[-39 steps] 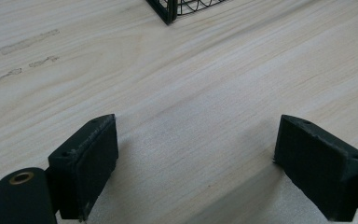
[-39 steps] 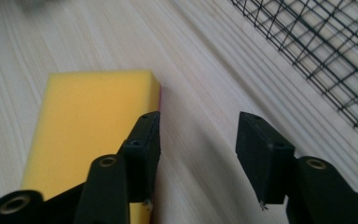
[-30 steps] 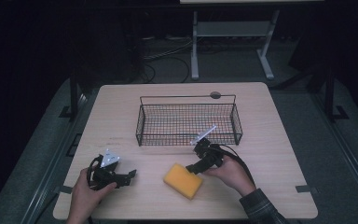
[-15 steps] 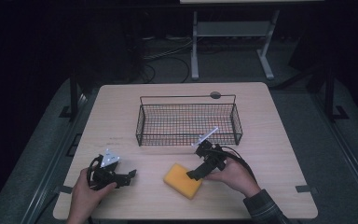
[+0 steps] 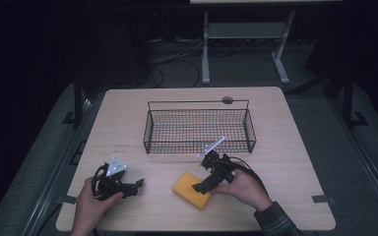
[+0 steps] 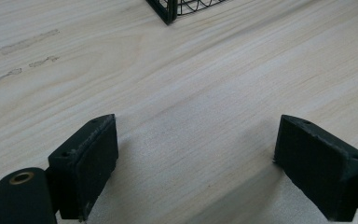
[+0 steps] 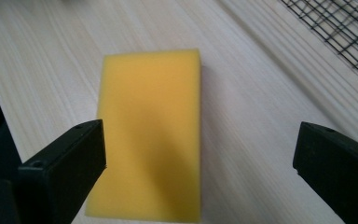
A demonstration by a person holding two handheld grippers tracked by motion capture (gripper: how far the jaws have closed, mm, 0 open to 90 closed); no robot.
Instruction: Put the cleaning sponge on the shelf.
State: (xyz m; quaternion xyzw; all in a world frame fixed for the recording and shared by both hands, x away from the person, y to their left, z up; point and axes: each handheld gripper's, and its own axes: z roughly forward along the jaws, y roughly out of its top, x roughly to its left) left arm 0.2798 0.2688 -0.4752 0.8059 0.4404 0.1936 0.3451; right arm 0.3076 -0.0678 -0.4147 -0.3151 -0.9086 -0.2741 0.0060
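A yellow sponge [image 5: 189, 191] lies flat on the wooden table near its front edge; in the right gripper view the sponge [image 7: 154, 130] sits below and between the jaws, nearer the left one. My right gripper [image 5: 200, 187] [image 7: 200, 140] hangs over the sponge's right end. It is open: its jaws have just been opening and the pads do not touch the sponge. At the front left my left gripper [image 5: 136, 186] [image 6: 196, 140] rests low over bare wood, open and with nothing between its jaws.
A black wire basket [image 5: 197, 147] stands at the middle of the table, just behind the right gripper. Its mesh [image 7: 345, 32] shows at the upper right in the right gripper view, and a corner [image 6: 168, 9] shows in the left gripper view. Dark floor surrounds the table.
My right gripper has shifted a little down and left, onto the sponge's right end. The sponge and my left hand have stayed put.
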